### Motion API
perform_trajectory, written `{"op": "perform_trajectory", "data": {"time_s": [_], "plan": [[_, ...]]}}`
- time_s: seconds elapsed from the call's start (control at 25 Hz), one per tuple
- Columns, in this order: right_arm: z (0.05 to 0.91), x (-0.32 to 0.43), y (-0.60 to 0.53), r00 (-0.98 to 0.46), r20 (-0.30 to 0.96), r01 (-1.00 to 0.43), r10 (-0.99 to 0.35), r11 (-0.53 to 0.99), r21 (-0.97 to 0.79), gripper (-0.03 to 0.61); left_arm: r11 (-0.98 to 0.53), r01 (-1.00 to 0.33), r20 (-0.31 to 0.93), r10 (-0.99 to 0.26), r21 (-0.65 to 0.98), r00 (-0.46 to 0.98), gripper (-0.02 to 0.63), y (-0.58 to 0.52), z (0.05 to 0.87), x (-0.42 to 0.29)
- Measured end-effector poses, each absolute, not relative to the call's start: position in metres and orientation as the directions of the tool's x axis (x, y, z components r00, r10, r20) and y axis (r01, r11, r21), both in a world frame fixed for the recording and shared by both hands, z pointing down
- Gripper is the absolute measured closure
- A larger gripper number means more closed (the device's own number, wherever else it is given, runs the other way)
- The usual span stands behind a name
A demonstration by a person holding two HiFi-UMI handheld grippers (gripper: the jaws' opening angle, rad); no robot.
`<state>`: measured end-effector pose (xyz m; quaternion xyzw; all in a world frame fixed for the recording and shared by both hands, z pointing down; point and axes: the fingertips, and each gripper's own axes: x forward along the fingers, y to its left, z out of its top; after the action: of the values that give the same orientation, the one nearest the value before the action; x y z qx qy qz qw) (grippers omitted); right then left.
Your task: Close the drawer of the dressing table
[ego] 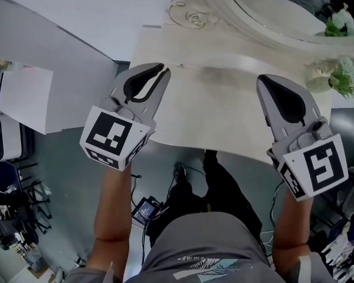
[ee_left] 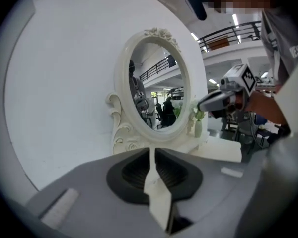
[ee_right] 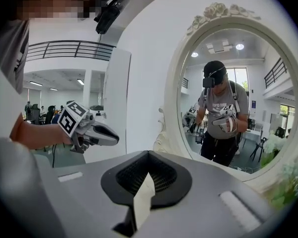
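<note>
Jaws of the left gripper (ego: pixel 163 69) stand a slit apart, empty, above the dressing table (ego: pixel 224 114) before its oval mirror (ego: pixel 265 5); right gripper (ego: pixel 261 80) alongside, closed, empty.

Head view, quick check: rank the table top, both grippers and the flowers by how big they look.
1. Table top: largest.
2. Left gripper and right gripper: about alike, so unranked; nearness to the camera enlarges both.
3. Flowers: smallest, cut by the picture's edge.
</note>
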<state>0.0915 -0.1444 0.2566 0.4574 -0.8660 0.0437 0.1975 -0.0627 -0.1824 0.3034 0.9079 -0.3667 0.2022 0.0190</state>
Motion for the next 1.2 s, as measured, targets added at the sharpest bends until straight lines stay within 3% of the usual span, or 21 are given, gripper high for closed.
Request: {"op": "perform_trajectory", "data": {"time_s": [0.2, 0.68, 1.2], "plan": [[0.223, 0.081, -0.126, -0.505, 0.35, -0.805, -0.789, 0.577, 0.139, 0.577, -0.726, -0.668, 0.295, -0.682, -0.162, 0.67, 0.611, -0.155, 0.241, -0.069], [0.155, 0.052, -0.06, -0.499, 0.29, -0.783, -0.817, 0.568, 0.252, 0.578, -0.713, -0.658, 0.169, -0.699, -0.244, 0.695, 0.611, -0.063, 0.132, -0.093], [0.108, 0.033, 0.028, -0.468, 0.258, -0.766, -0.845, 0.534, 0.359, 0.579, -0.727, -0.615, 0.11, -0.668, -0.304, 0.736, 0.611, 0.03, 0.088, -0.118]]}}
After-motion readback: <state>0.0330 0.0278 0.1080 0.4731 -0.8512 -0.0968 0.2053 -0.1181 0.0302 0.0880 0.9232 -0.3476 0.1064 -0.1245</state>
